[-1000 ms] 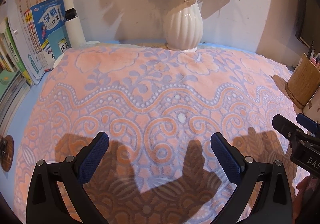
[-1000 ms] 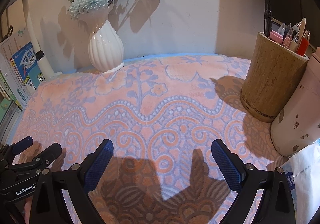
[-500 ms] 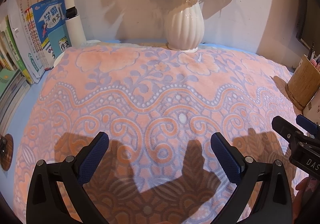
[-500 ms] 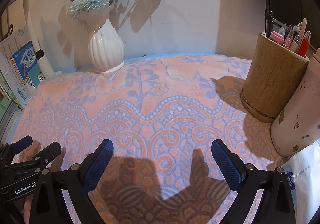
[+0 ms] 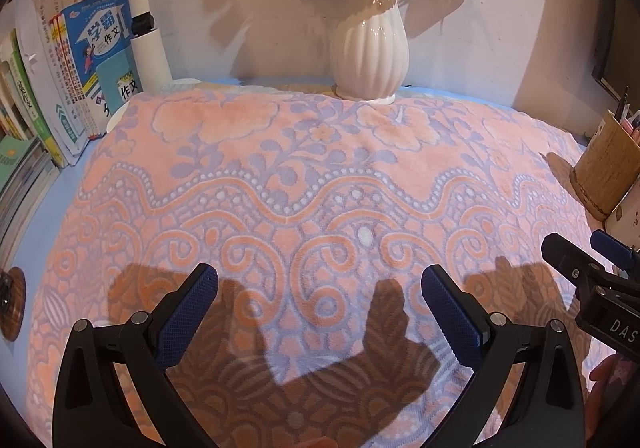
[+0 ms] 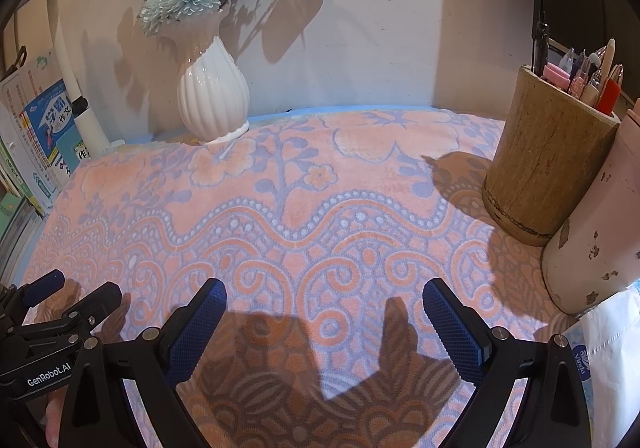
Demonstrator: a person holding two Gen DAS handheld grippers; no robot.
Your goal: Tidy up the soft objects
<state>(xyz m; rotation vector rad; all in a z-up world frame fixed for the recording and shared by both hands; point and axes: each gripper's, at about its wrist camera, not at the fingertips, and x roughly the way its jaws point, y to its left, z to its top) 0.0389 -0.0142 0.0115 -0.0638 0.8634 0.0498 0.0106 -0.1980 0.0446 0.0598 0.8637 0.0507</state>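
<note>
A soft orange towel with a lilac floral pattern (image 5: 320, 183) lies spread flat over the desk; it also fills the right wrist view (image 6: 304, 215). My left gripper (image 5: 318, 288) is open and empty, hovering just above the towel's near part. My right gripper (image 6: 324, 302) is open and empty too, above the towel's near right part. Each gripper shows in the other's view: the right one at the right edge (image 5: 588, 268), the left one at the lower left (image 6: 72, 296). Both stand side by side, apart from each other.
A white ribbed vase with flowers (image 5: 368, 51) stands at the towel's far edge. Books (image 5: 72, 71) and a white lamp post (image 5: 148, 43) stand at the left. A wooden pen holder (image 6: 548, 171), a pink bottle (image 6: 596, 240) and a tissue pack (image 6: 608, 348) crowd the right.
Almost nothing differs. Both grippers stay open over the towel, with only a very slight drift of the views.
</note>
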